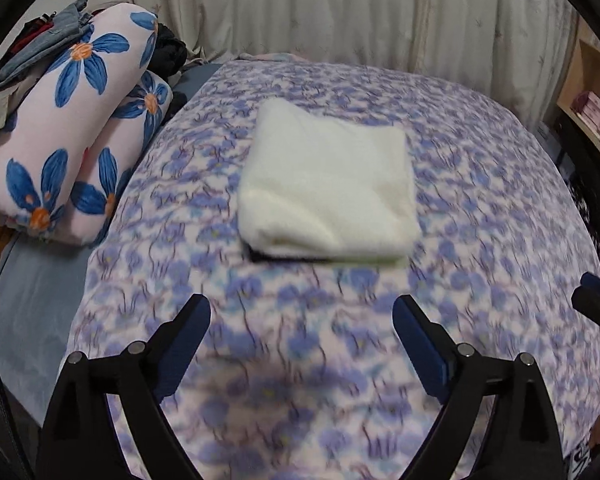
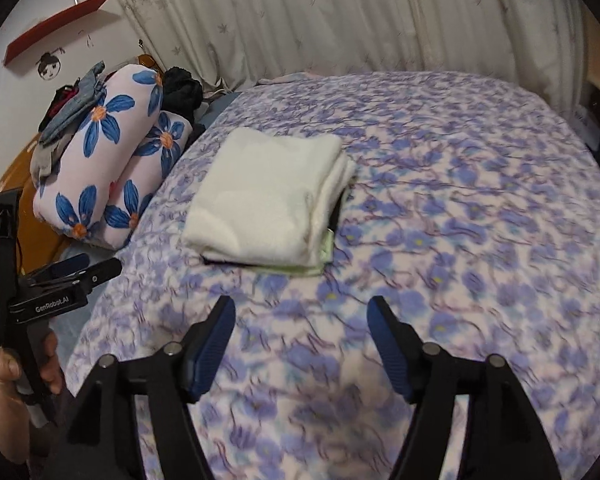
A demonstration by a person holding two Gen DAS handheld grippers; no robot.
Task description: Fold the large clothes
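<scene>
A white garment (image 1: pixel 326 184) lies folded into a neat square near the middle of the bed (image 1: pixel 480 240), so folding looks finished. My left tongs (image 1: pixel 302 316) and right tongs (image 2: pixel 300 316) hover released, holding nothing. Rolled flowered quilts (image 1: pixel 72 136) sit along the bed's left edge, not in the way.

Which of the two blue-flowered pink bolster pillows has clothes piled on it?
The upper blue-flowered pink bolster pillow, nearer the wall: grey and red clothes lie across its top. The lower pillow beside the bedspread is bare.
</scene>
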